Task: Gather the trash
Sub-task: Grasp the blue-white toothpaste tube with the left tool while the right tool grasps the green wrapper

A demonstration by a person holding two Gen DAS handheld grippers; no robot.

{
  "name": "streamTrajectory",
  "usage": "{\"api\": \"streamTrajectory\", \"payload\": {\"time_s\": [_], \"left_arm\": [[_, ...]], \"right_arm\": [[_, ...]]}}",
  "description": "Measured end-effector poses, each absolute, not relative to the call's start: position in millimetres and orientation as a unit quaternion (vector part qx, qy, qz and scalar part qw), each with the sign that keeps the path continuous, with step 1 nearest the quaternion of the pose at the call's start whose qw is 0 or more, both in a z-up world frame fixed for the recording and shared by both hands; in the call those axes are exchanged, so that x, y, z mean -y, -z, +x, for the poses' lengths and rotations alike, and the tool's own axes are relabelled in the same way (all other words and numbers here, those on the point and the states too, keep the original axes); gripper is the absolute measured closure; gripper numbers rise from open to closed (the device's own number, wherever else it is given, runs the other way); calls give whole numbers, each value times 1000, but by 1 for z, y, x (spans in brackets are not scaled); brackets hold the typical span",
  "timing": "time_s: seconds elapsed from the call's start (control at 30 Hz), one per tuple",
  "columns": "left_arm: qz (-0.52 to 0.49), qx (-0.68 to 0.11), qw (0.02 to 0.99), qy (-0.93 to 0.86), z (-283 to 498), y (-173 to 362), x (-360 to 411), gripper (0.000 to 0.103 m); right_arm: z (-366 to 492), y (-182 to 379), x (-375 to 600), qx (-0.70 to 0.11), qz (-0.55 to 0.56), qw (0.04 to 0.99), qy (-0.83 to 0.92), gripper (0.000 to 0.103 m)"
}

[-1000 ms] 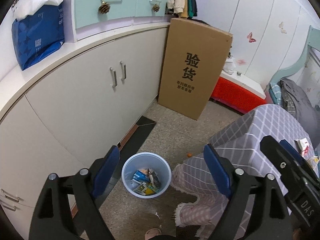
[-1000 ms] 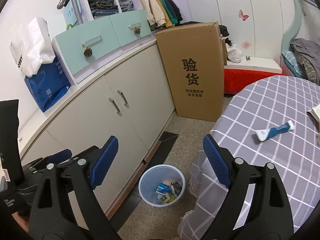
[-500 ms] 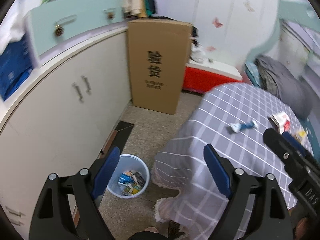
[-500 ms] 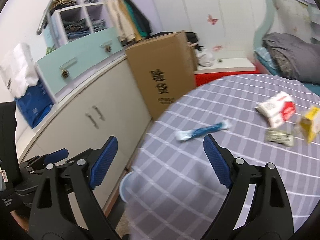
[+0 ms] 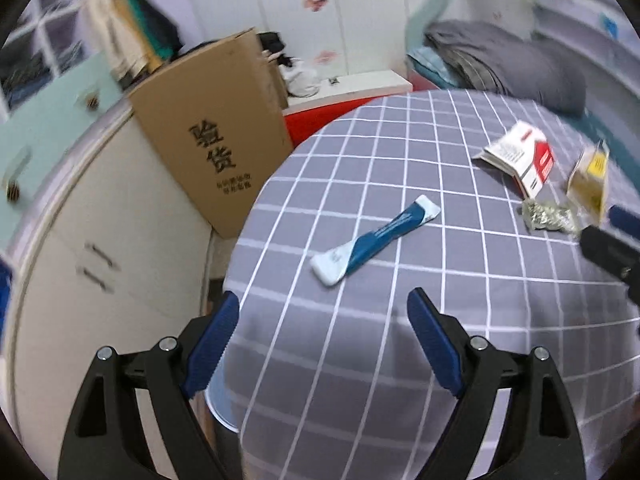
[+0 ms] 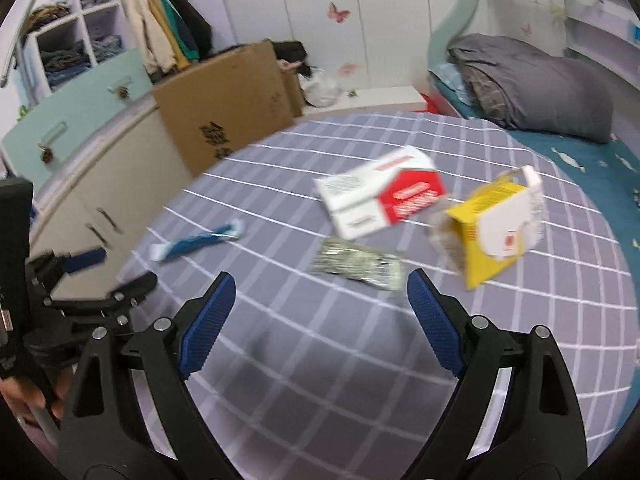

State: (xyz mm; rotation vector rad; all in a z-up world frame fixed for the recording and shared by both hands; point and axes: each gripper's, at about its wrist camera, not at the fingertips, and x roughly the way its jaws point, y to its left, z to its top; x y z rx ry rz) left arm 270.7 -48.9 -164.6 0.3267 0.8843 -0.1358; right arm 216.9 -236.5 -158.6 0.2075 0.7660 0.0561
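Four pieces of trash are spread on the checked bench [image 6: 280, 360]. The blue-and-white wrapper [image 5: 374, 242] is taken as the landmark: the red-and-white carton [image 6: 380, 194] lies well beyond it, the crumpled foil packet [image 6: 356, 264] sits just in front of that carton, and the yellow box [image 6: 494, 226] stands tilted at the far side, possibly open at one end, though blur hides the detail.

A second earlier both views were filled by the blue bin on the floor beside the white cupboard [image 5: 100, 240]; only a sliver of its rim [image 5: 216, 404] is now seen under the cloth's edge. The trash has thus been brought into reach, and a fresh pickup appears to be starting.

The left tool [image 5: 322, 340] is held spread wide and empty, short of the wrapper. The right tool [image 6: 320, 322] is likewise released and empty, aimed near the foil packet. Nothing is touched yet.
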Motion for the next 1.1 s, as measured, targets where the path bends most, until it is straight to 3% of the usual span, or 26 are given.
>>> {"api": "streamTrajectory", "payload": {"time_s": [0.27,0.33,0.37,0.53,0.6,0.73,0.8,0.87,0.9,1.0,1.1], "left_arm": [[203,-418,880,96,305,173,70,19],[212,-414,879,102,308,177,75,30],[215,-418,876,106,310,180,77,41],[196,-425,874,130,312,183,79,63],[179,-432,872,142,312,183,79,79],[144,-438,876,143,307,185,79,89],[121,-445,876,138,304,185,77,90],[100,-450,877,135,298,186,76,92],[91,-451,878,134,295,186,75,92],[64,-454,880,125,288,185,69,92],[40,-452,885,110,277,182,58,92]], "right_arm": [[235,181,252,-419,44,906,-29,17],[241,185,251,-426,30,903,-33,17],[244,186,251,-430,26,902,-36,17],[261,190,252,-438,24,898,-44,17],[269,191,252,-443,25,895,-50,17],[277,194,245,-458,7,887,-60,18],[276,195,240,-457,-10,888,-52,25],[276,193,238,-453,-14,890,-52,41],[275,192,237,-453,-15,890,-49,44],[272,191,235,-451,-18,891,-51,71],[265,187,232,-453,-1,889,-65,79]]}}
